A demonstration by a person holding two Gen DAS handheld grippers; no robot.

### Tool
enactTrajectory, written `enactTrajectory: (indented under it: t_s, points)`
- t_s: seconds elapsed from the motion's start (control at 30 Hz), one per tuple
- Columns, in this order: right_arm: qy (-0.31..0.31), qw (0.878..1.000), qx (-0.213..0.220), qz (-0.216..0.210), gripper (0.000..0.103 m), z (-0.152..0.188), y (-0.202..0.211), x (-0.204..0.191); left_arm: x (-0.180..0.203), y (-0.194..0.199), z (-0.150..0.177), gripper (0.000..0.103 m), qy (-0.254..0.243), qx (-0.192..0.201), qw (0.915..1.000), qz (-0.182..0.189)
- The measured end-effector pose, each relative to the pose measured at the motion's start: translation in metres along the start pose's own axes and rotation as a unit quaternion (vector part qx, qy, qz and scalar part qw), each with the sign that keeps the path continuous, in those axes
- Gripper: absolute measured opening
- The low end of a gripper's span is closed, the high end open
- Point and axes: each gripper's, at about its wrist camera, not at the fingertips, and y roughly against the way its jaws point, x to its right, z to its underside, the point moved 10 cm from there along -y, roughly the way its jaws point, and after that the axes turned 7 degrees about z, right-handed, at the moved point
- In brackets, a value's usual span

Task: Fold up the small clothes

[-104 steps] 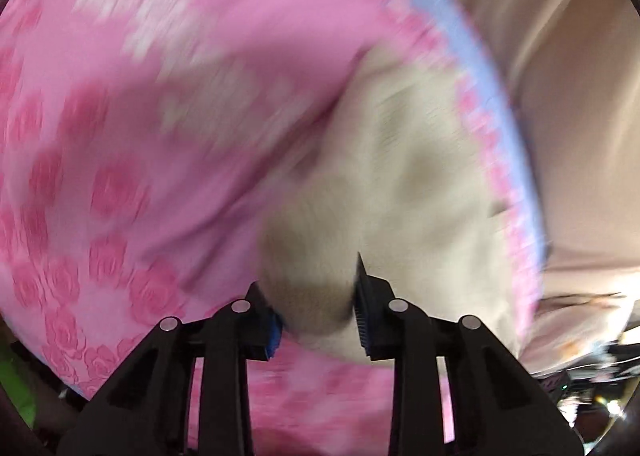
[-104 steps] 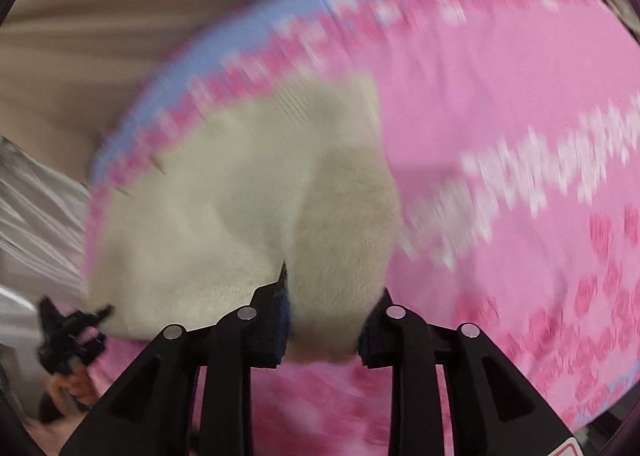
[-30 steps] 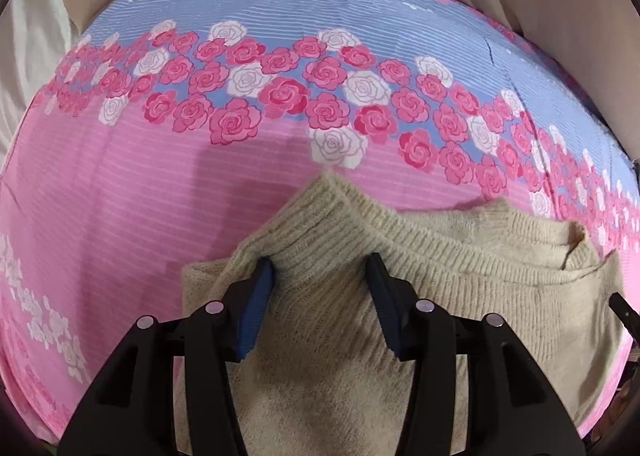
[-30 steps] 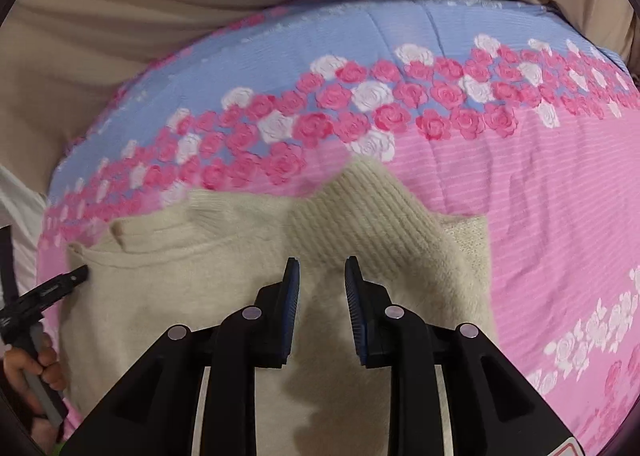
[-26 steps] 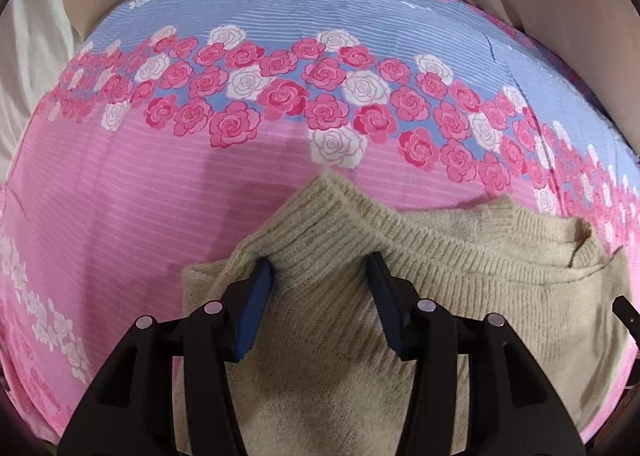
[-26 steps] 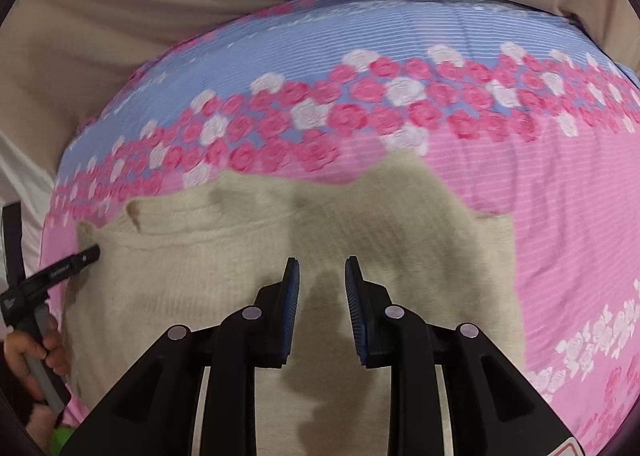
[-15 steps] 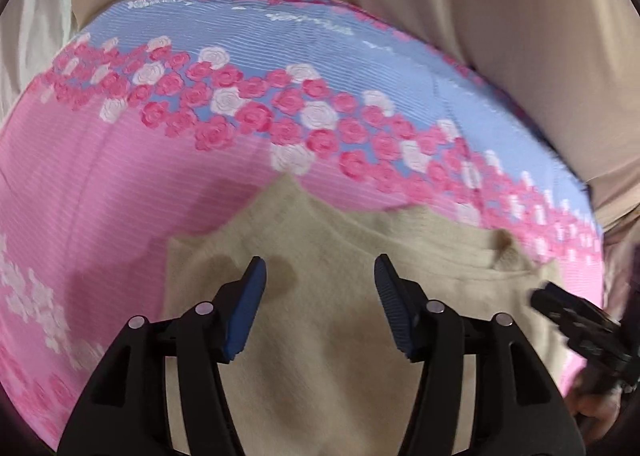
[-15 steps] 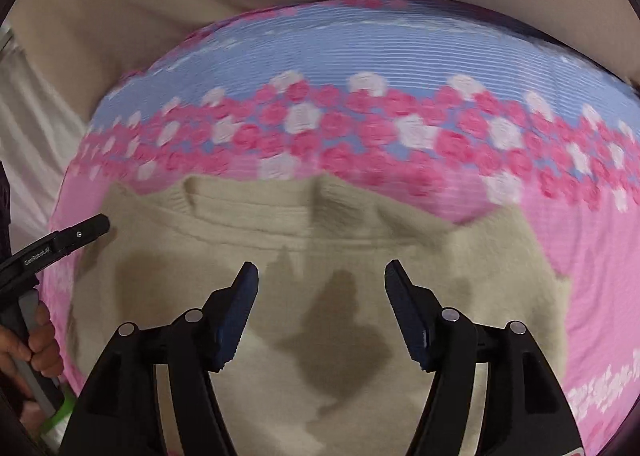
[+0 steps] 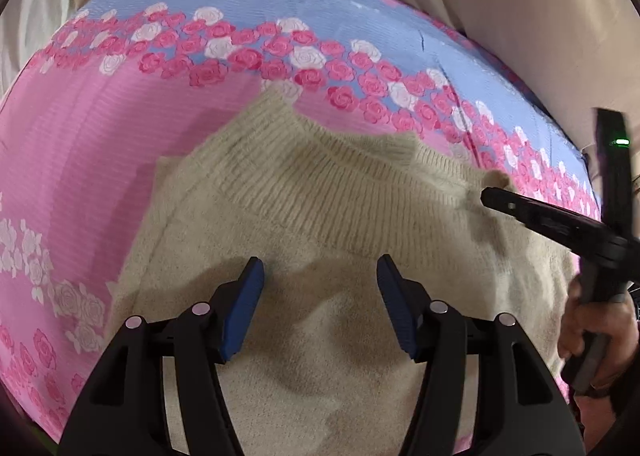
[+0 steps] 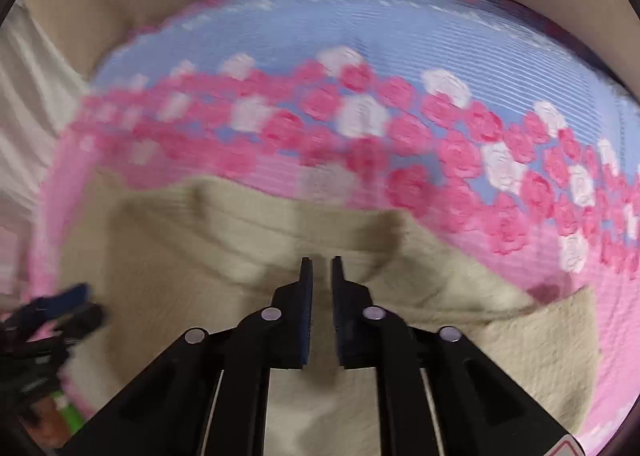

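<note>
I had let go of the sweater (image 9: 320,336), so my left gripper (image 9: 320,296) was opening above it, my right gripper (image 10: 320,284) was closing on nothing, and one fold looked done.

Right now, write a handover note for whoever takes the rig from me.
Left claw: jaws opening, nothing between them, over the sweater.
Right claw: jaws closing to a narrow gap, no cloth in it, over the sweater's ribbed edge.
Sweater lies partly folded on the floral sheet, ribbed band on top.
Done: first folds, both claws released.
Left: probably another fold, then tidying.
</note>
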Motion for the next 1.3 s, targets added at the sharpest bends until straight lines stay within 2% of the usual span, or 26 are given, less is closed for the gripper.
enactTrajectory:
  t_s: [0.03,0.07,0.17,0.23,0.27,0.3,0.37,0.5,0.6,0.67,0.7,0.77,0.83,0.87,1.0,1.1,1.2,1.27,1.3]
  points:
    - [0.029,0.999,0.004,-0.012,0.045,0.003,0.006,-0.018,-0.002,0.003,-0.001,0.059,0.001,0.004,1.0,-0.003]
    - [0.058,0.998,0.007,-0.015,0.06,0.005,0.008,-0.034,-0.004,0.005,-0.001,0.061,0.003,0.006,1.0,-0.003]
    - [0.128,0.992,0.003,0.002,0.062,0.008,-0.006,-0.067,-0.009,0.005,0.002,0.062,0.012,-0.001,0.9999,-0.001]
    - [0.142,0.99,-0.013,0.01,0.062,0.007,-0.026,-0.076,-0.009,0.005,0.005,0.062,0.011,-0.003,0.9999,-0.001]
    - [0.144,0.989,-0.024,0.006,0.06,0.013,-0.032,-0.077,-0.009,0.007,0.006,0.062,0.009,-0.002,1.0,-0.002]
    - [0.149,0.988,-0.03,0.003,0.035,0.018,-0.037,-0.078,-0.009,0.008,0.007,0.062,0.006,-0.001,1.0,-0.004]
    - [0.155,0.988,-0.022,0.0,0.009,0.012,-0.033,-0.083,-0.011,0.012,0.009,0.062,0.004,0.001,1.0,-0.007]
    - [0.15,0.989,0.005,0.014,0.005,-0.011,-0.024,-0.083,-0.016,0.016,0.011,0.064,0.004,0.01,0.9999,-0.008]
    - [0.167,0.985,-0.021,0.034,0.005,-0.007,-0.054,-0.08,-0.022,0.006,0.013,0.064,0.008,0.002,0.9998,-0.018]
    - [0.148,0.989,-0.018,0.024,0.006,-0.011,-0.048,-0.079,-0.023,0.001,0.013,0.064,0.009,-0.002,0.9997,-0.024]
    - [0.126,0.992,-0.021,0.013,0.011,-0.012,-0.041,-0.077,-0.023,0.0,0.013,0.064,0.007,-0.005,0.9996,-0.027]
    - [0.084,0.996,0.0,0.002,0.014,-0.015,-0.016,-0.067,-0.023,0.002,0.014,0.064,0.005,-0.006,0.9995,-0.03]
    - [0.052,0.998,0.016,0.013,0.017,-0.009,0.008,-0.047,-0.022,0.004,0.015,0.064,0.005,-0.005,0.9996,-0.029]
    - [0.036,0.999,0.017,0.026,0.022,-0.001,0.015,-0.034,-0.023,0.005,0.016,0.064,0.005,-0.006,0.9995,-0.03]
    - [-0.006,0.996,0.022,0.09,0.022,0.042,0.041,0.021,-0.024,0.009,0.02,0.064,0.002,-0.007,0.9994,-0.034]
    - [-0.065,0.988,0.022,0.137,0.022,0.076,0.052,0.067,-0.023,0.013,0.024,0.064,0.0,-0.007,0.9992,-0.04]
    - [-0.144,0.977,0.009,0.158,0.022,0.104,0.051,0.121,-0.021,0.016,0.028,0.064,-0.003,-0.008,0.9989,-0.046]
    - [-0.171,0.97,0.006,0.172,0.022,0.116,0.045,0.146,-0.016,0.018,0.03,0.064,-0.013,-0.007,0.9986,-0.05]
    - [-0.179,0.968,0.005,0.174,0.018,0.12,0.041,0.161,-0.014,0.02,0.031,0.064,-0.018,-0.005,0.9984,-0.053]
